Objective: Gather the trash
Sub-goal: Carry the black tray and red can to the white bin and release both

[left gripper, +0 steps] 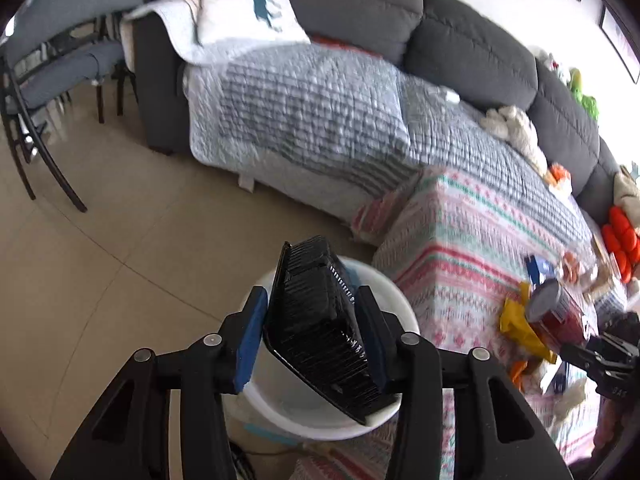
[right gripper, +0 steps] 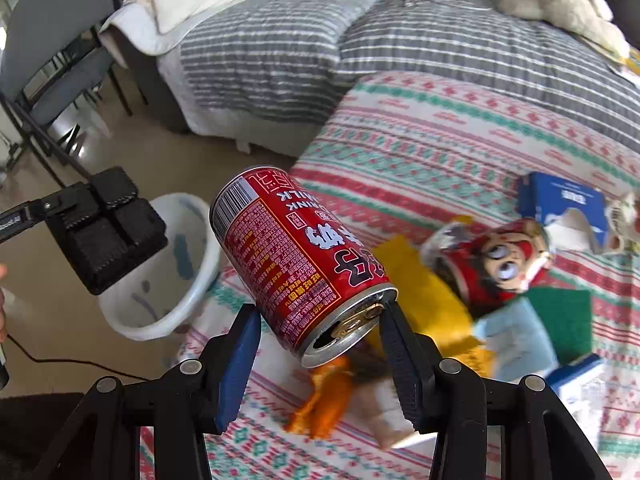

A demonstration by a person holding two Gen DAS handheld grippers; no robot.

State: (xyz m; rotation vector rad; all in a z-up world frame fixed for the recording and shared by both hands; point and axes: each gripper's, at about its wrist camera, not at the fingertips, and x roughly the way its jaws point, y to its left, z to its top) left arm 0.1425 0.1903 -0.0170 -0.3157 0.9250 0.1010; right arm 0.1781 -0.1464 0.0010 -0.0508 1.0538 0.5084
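So right up close we've got both grippers loaded. Our left gripper has the black plastic tray sitting between its blue pads, directly over the white bin on the floor. The pads look like they're barely touching it, so we can't really tell if it's still clamped or already let go. Our right gripper is clamped on the red drink can, tilted with its open top toward us, hanging over the near left edge of the patterned blanket, with the bin off to its left.

The bin looks pretty much empty inside from what we can see, just pale marks on its wall, so we're early in this.

Further out on the blanket there's plenty left: a yellow wrapper, a crushed red cartoon packet, a blue box, a green scouring pad and some orange scraps. Beyond that, the grey sofa.
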